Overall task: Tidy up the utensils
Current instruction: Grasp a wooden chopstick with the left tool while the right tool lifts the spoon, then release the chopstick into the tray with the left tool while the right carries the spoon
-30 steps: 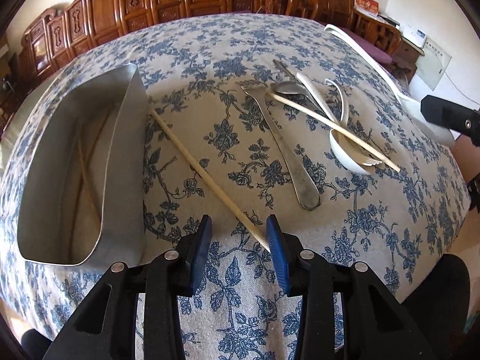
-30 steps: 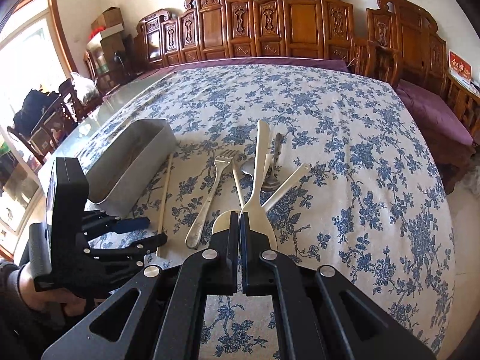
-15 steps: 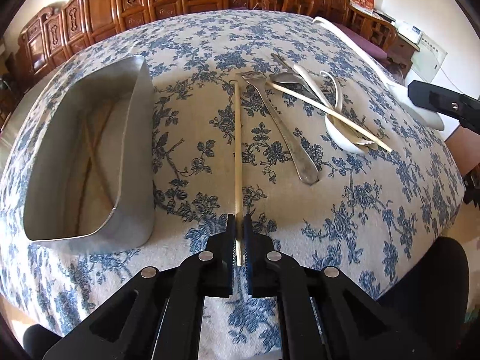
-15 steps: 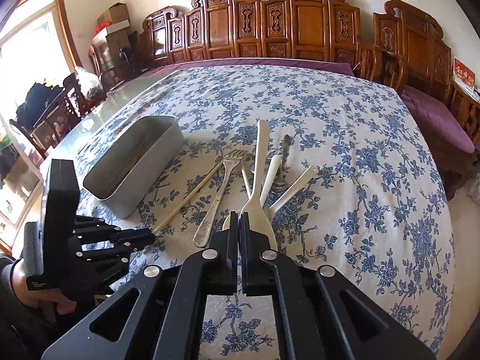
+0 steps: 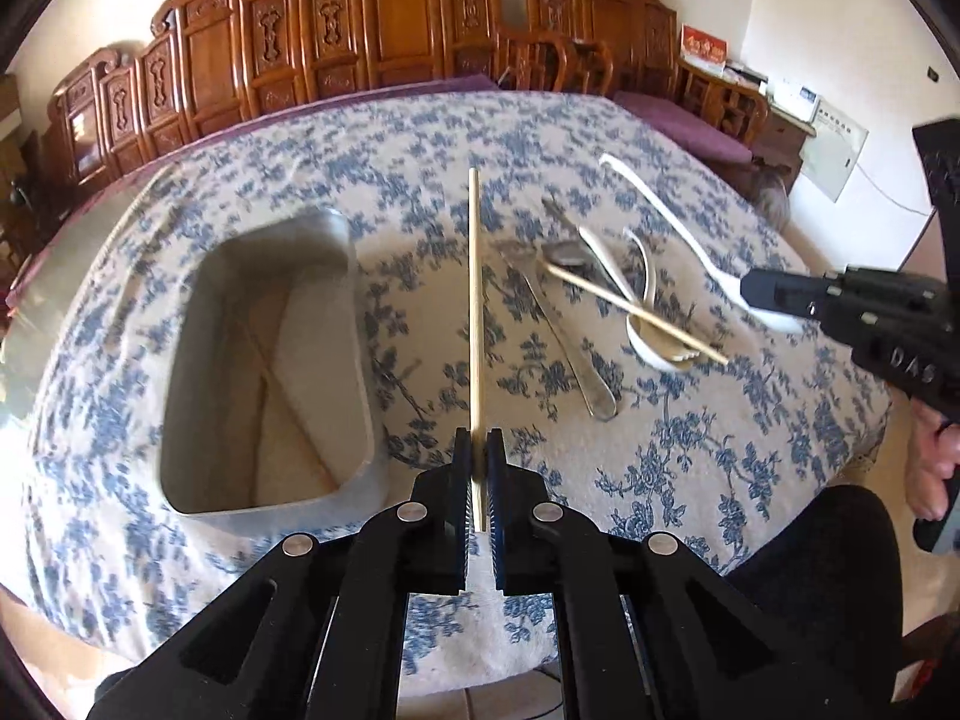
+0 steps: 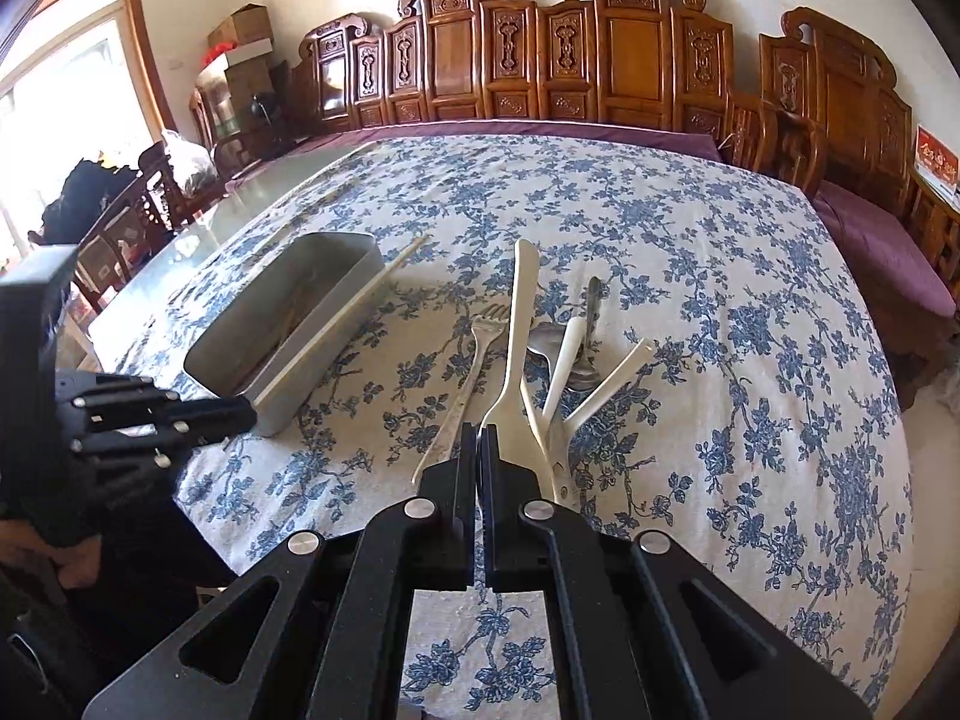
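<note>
— Left tool point(image 5: 478, 480) clamped on chopstick point(image 5: 475, 312) near its close end — stick lifted off the desk point(image 5: 690, 468), pointing straight away along the tool's own line.

— And the metal tray point(image 5: 354, 324)?

— Just left of the stick, long axis roughly parallel to it, two more sticks lying crossed inside. Probably only a short sideways carry to the left, then a lowering with no twist needed.

— Risk?

— Far tip possibly reaching past the tray's far wall; maybe worth tipping the point down first.

— Further right?

— Metal fork point(image 5: 564, 336), second loose chopstick point(image 5: 636, 312) laid across white spoons point(image 5: 645, 324) and a metal spoon, all on the desk.

— Right tool point(image 6: 478, 462)?

— Closed tight, pinching the bowl end of a long white spoon point(image 6: 519, 324) — handle pointing away, raised over the pile. Farther from the tray than the left one, so likely second in turn.
</note>
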Demonstrator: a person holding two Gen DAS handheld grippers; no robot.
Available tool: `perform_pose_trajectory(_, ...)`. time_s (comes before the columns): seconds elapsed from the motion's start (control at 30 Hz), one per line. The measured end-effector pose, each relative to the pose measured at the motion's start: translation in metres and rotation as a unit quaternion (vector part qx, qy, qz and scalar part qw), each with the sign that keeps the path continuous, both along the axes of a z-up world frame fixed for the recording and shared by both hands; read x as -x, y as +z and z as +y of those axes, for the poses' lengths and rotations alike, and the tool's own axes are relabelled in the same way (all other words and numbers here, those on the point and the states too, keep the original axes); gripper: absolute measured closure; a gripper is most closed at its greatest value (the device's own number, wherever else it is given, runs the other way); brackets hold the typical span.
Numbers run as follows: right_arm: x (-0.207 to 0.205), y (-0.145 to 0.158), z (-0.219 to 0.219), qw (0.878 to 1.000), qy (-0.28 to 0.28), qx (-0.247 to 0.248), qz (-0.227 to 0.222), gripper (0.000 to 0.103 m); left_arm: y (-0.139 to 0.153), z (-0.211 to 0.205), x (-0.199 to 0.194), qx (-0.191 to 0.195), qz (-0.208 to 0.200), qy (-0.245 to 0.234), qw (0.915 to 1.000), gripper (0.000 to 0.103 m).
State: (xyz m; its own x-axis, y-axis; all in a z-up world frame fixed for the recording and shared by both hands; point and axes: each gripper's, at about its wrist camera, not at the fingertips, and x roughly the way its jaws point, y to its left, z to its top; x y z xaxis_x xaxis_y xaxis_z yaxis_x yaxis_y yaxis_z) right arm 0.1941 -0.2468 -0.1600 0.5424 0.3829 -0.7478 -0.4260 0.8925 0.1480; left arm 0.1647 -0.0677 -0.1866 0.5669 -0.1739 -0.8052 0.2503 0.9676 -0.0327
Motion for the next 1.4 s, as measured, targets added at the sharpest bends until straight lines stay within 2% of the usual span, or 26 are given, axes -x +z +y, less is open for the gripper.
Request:
perform_pose_trajectory(0.27, 0.006, 0.013, 0.009, 1.0, 0.007, -0.009, -0.013, 0.101, 0.024, 0.022, 0.001, 0.005, -0.021, 0.004, 0.9998, 0.099)
perform_pose_trajectory(0.5, 0.014, 0.029, 0.028, 0.999, 0.025, -0.016, -0.028, 0.101, 0.031, 0.048, -0.004, 0.005, -0.027, 0.014, 0.9995, 0.099)
perform_pose_trajectory(0.97, 0.013, 0.031, 0.077, 0.998, 0.053, -0.013, -0.025, 0.101, 0.004, 0.096, -0.028, 0.01, 0.007, 0.048, 0.9988, 0.099)
perform_pose_trajectory(1.4, 0.011, 0.026, 0.102, 0.998, 0.06, -0.017, -0.014, 0.101, -0.022, 0.103, -0.043, 0.007, 0.039, 0.053, 0.9978, 0.099)
